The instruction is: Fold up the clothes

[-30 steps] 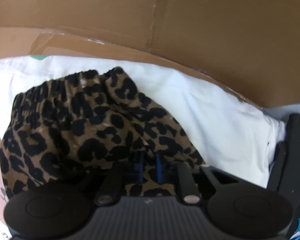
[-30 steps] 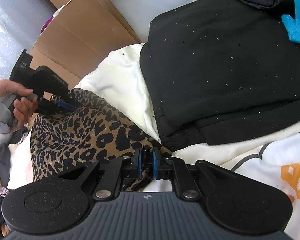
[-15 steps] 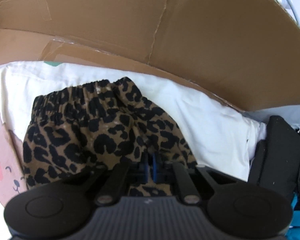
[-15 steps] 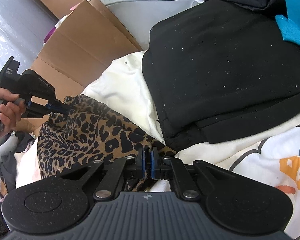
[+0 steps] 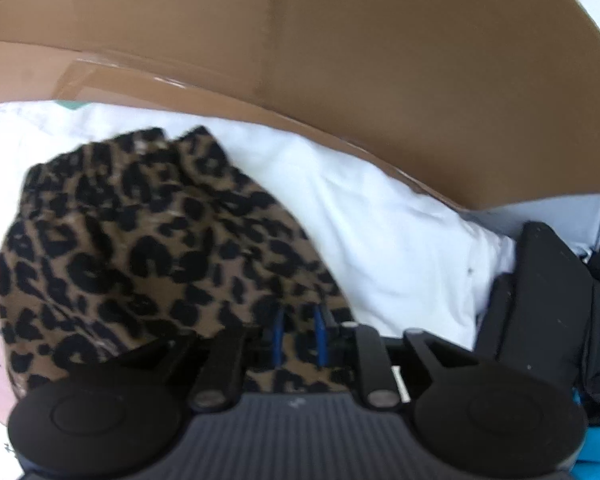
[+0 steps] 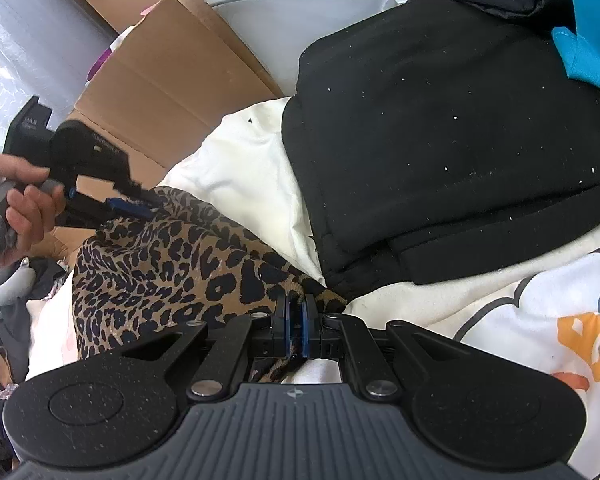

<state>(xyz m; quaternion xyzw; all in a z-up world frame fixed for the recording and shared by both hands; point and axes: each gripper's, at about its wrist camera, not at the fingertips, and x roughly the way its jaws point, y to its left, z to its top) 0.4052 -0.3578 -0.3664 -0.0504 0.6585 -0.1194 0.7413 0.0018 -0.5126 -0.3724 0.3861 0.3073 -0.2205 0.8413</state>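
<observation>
A: Where is the leopard-print garment (image 6: 168,276) lying?

B: It is resting on the white printed bedding (image 6: 512,320), just beside the folded black garment (image 6: 440,152), with one corner touching that black garment's lower edge.

A: What is the right gripper (image 6: 296,320) doing?

B: Its blue-padded jaws are pressing together on the leopard cloth at the corner nearest the black garment, so it is gripping the fabric.

A: And the left gripper (image 5: 298,336)?

B: It is holding the far edge of the leopard garment, on the side away from the black garment. In its own view the cloth is running between the blue pads (image 5: 277,334), which are standing slightly apart around it; that view is blurring. From the right wrist view, the person's hand (image 6: 24,204) is squeezing the handle.

A: What is standing behind?

B: A brown cardboard box (image 5: 340,80) is leaning beyond the bedding, near the black garment's far side.
</observation>
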